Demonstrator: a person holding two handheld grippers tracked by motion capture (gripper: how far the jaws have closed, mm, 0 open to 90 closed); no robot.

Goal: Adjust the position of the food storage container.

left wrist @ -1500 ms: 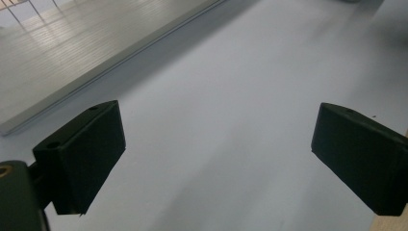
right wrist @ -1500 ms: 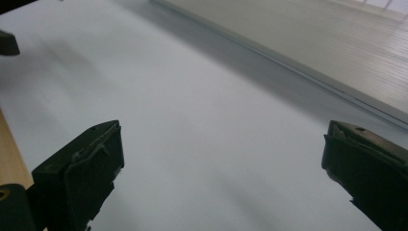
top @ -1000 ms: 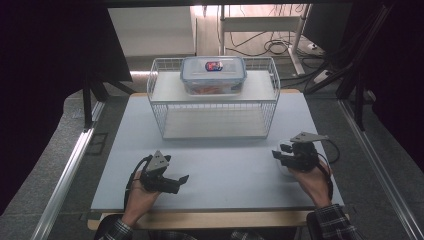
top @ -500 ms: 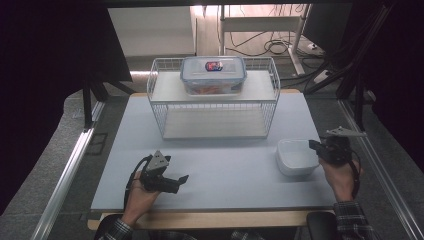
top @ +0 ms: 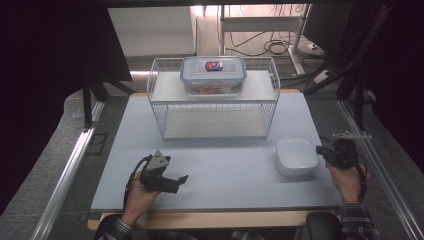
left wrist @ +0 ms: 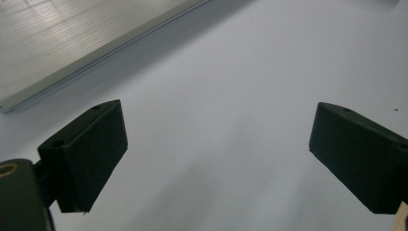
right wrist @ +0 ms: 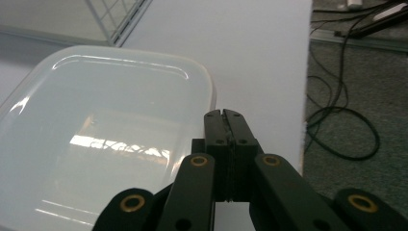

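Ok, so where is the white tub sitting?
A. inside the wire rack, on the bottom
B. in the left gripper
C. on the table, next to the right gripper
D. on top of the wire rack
C: the white tub sits on the table, out in front of the wire rack and just beside the shut right gripper.

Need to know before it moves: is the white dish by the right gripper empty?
Empty: the white dish shows only a bare glossy bottom with reflections.
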